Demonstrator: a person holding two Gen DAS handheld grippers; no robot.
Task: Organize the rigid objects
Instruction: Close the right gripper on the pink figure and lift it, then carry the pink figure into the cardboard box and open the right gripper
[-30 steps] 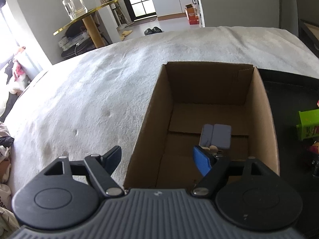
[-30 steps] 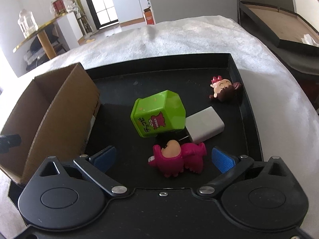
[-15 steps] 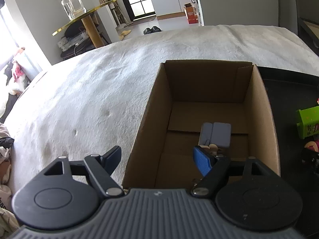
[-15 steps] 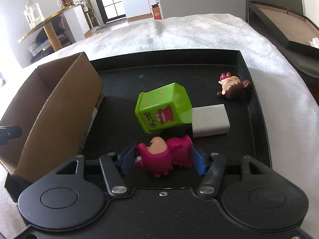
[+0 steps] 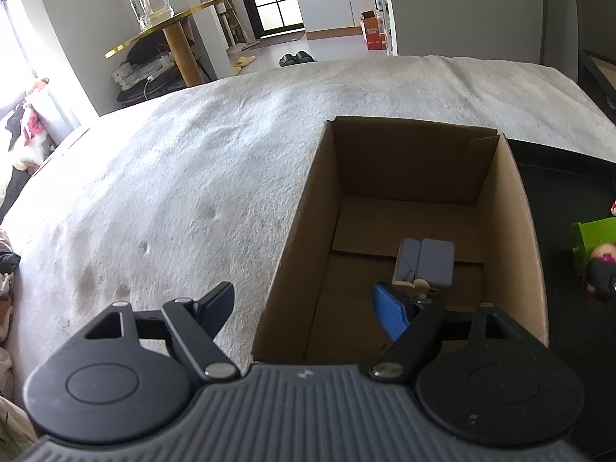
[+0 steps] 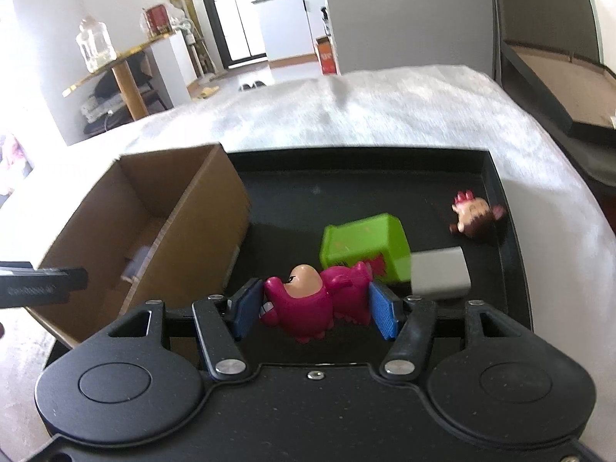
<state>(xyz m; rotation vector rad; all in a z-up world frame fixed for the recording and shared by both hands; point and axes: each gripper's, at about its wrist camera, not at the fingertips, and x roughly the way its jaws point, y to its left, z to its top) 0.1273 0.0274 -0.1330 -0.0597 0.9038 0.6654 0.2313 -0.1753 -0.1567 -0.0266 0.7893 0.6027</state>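
While clamped on the pink figure point(image 6: 308, 304), right gripper point(image 6: 313, 310) over black tray's point(image 6: 512, 238) near edge — open tray floor at far left. Left gripper point(image 5: 304, 308) gaping, astride cardboard box's point(image 5: 292, 254) left wall. Inside box — grey block point(image 5: 425, 263). On tray: green box point(image 6: 364, 246), white block point(image 6: 441, 271), small doll point(image 6: 475, 215).

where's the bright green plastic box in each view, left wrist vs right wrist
Left wrist: the bright green plastic box is cut off at the right edge, past the brown cardboard box.
Right wrist: it lies centre-right on the black tray.
Shared landmark: the cardboard box.
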